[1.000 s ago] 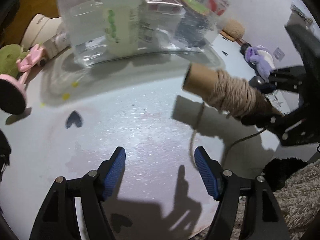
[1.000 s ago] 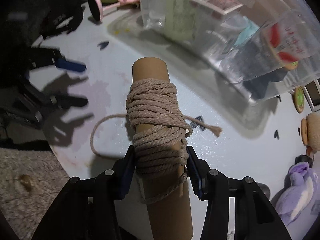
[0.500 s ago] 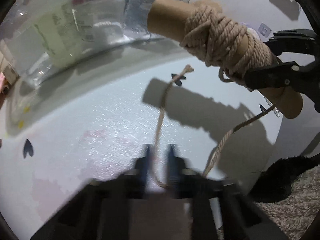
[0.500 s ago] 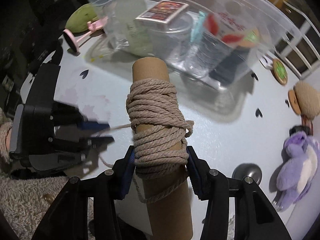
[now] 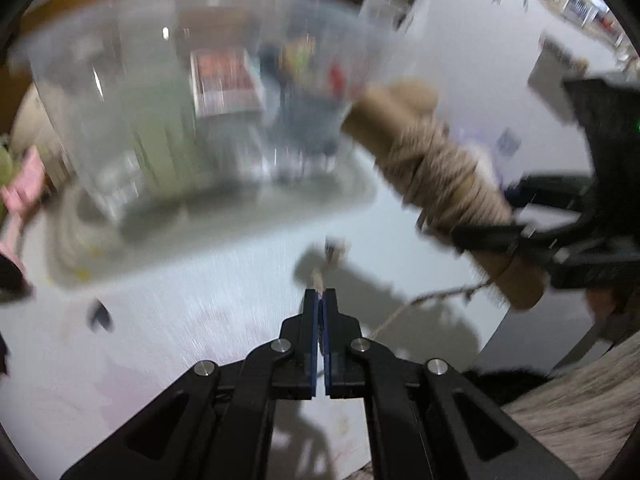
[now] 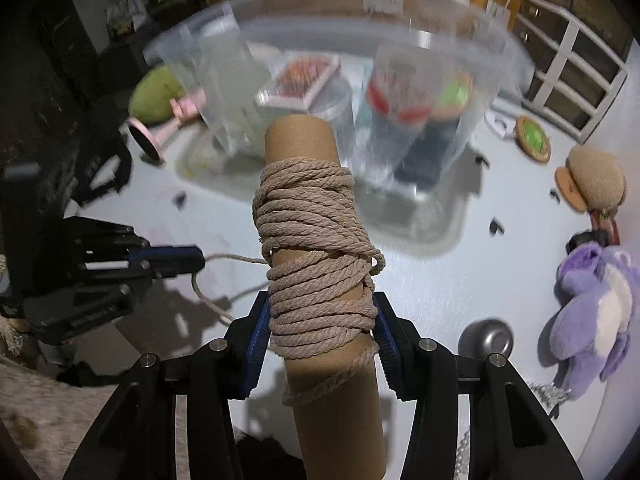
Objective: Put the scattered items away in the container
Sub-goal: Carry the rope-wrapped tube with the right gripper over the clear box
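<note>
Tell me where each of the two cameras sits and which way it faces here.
Left wrist: sits on the left claw, looking across the white table at the clear bin; its shut fingers pinch the loose rope end.
Right wrist: sits on the right claw, facing the bin; its fingers clamp the rope spool.
Shared: spool, bin, table, and each view shows the other claw.

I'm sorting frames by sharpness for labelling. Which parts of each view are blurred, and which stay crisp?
Left wrist view: the clear container and rope spool are motion-smeared, while the left gripper stays crisp. Right wrist view: the spool and right gripper are sharp; the container behind is blurred. Fisheye bending and dark corners show in both.
</note>
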{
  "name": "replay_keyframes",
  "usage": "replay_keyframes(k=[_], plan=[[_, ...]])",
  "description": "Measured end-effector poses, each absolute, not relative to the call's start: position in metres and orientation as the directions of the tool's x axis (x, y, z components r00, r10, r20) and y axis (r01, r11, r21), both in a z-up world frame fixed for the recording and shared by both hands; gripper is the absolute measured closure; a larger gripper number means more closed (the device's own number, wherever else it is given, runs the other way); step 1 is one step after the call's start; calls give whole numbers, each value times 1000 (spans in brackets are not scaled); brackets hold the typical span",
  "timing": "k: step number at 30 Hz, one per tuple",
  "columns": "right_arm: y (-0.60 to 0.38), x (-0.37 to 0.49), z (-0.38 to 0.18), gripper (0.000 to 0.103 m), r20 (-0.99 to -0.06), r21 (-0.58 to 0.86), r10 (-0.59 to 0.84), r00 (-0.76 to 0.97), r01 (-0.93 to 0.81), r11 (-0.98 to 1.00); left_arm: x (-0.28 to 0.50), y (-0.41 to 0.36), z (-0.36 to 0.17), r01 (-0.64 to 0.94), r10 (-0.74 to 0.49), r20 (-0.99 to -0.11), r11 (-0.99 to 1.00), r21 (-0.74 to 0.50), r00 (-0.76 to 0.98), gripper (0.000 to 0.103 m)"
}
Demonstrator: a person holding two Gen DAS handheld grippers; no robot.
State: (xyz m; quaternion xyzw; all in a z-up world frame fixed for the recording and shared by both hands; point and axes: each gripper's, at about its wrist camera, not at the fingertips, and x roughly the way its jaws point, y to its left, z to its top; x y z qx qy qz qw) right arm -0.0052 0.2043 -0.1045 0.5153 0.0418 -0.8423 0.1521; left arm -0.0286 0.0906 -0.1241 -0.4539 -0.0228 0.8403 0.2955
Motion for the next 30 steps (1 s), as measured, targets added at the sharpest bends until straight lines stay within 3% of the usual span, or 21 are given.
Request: replay_keyframes(k=[8,15,22,26,30], plan=[[196,-14,-13,53,-778,47,-264,-570,367,-929,-34,71,7,-537,546,-572,-818,-205,-612,100],[187,-39,68,53,-652,-127,-264,-711,446,-886,-77,58,101,-594,560,-407,-803,-49,-722,100],[185,-97,127,53,-546,-291,-252,-799,463,-837,-132,41,170,-543,506,-263,-835,91,-821,100],[179,-143,141,53,-536,-359,-242,-809,478,-802,-162,29,188,-501,465,-240,-857,120,-852,100],[173,-193,130,53,-578,-389,-226,-784,508,-768,-197,21,177,-470,424,-282,-875,120,-861,100]])
